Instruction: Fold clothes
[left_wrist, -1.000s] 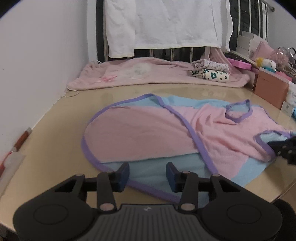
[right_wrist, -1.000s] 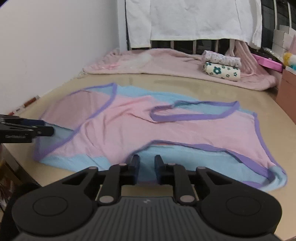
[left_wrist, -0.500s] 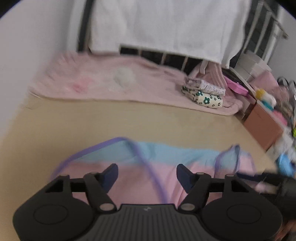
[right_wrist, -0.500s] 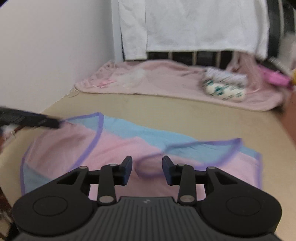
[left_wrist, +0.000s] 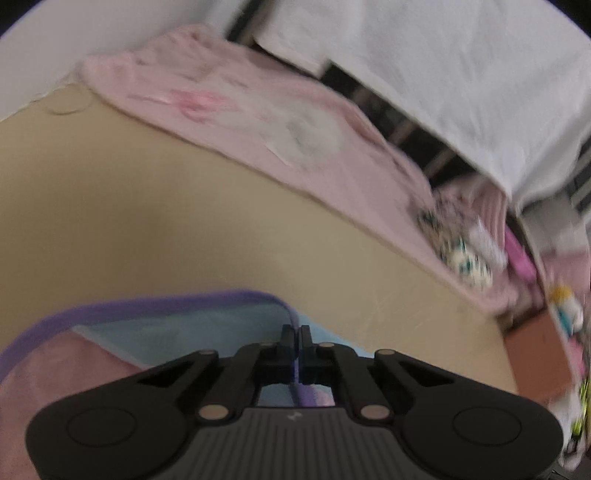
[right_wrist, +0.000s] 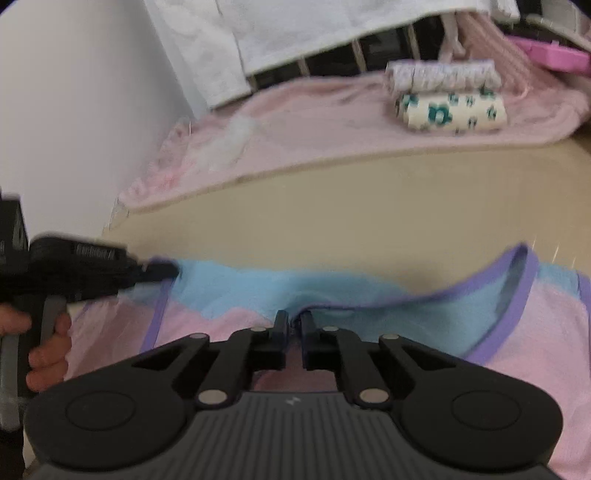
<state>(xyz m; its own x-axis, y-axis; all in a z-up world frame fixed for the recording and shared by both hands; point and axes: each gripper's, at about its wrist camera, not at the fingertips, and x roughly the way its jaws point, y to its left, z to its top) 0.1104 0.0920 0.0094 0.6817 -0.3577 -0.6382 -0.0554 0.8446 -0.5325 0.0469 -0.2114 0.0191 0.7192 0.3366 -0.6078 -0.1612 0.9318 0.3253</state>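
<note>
Left wrist view: left gripper (left_wrist: 295, 334), jaws pinched on the purple trim of a pink-and-blue garment (left_wrist: 155, 321) lying on the tan bench (left_wrist: 166, 221). Right wrist view: right gripper (right_wrist: 293, 321), jaws nearly closed on the garment's blue band. Behind: pink blanket (right_wrist: 314, 122), two folded cloths (right_wrist: 448, 110), white sheet (right_wrist: 240, 33).

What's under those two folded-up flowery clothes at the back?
The folded clothes sit on a pink blanket spread over the table. Whatever lies beneath the blanket is covered.
</note>
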